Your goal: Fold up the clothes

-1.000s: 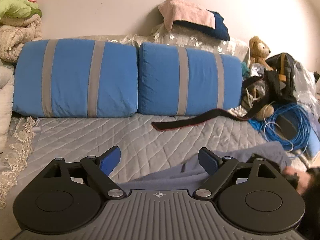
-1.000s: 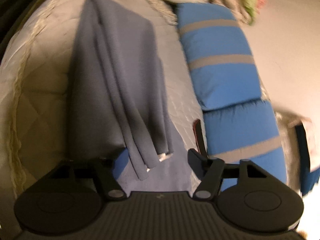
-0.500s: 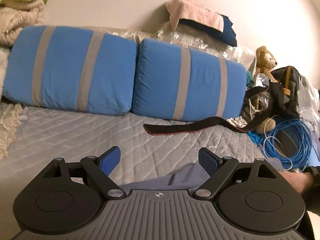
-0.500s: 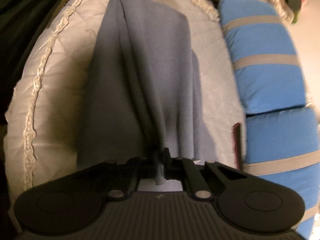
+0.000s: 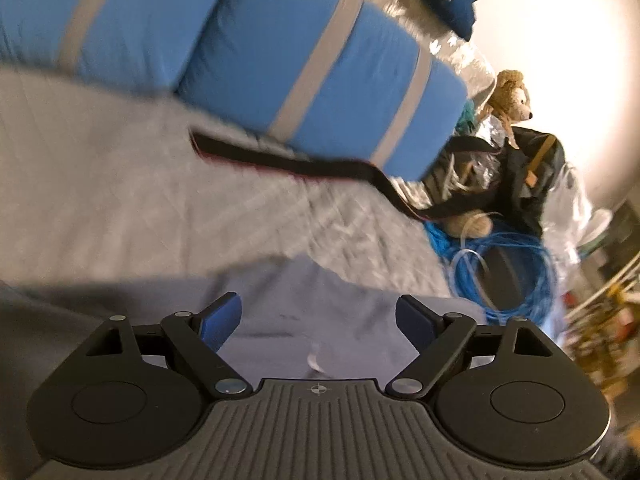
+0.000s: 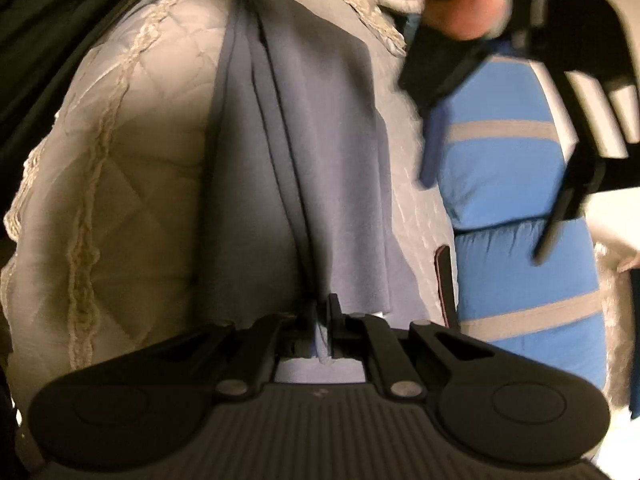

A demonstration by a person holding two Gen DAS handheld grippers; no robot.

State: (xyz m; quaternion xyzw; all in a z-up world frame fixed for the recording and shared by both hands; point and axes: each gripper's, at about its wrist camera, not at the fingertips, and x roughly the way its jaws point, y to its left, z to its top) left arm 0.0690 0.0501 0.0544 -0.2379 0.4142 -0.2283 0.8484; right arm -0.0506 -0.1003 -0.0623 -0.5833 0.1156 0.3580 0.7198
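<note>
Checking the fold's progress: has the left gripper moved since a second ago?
Yes. The left gripper has swung down toward the grey garment: the blue cushions now sit tilted and higher in its view.

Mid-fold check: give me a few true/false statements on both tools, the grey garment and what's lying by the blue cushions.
1. The right tool is shut on the grey garment. True.
2. The left tool grips the garment. False: it is open, above the cloth.
3. A black strap lies before the blue cushions. True.
4. The teddy bear sits on the garment. False: it sits beyond the cushions, by the blue cable coil.
</note>
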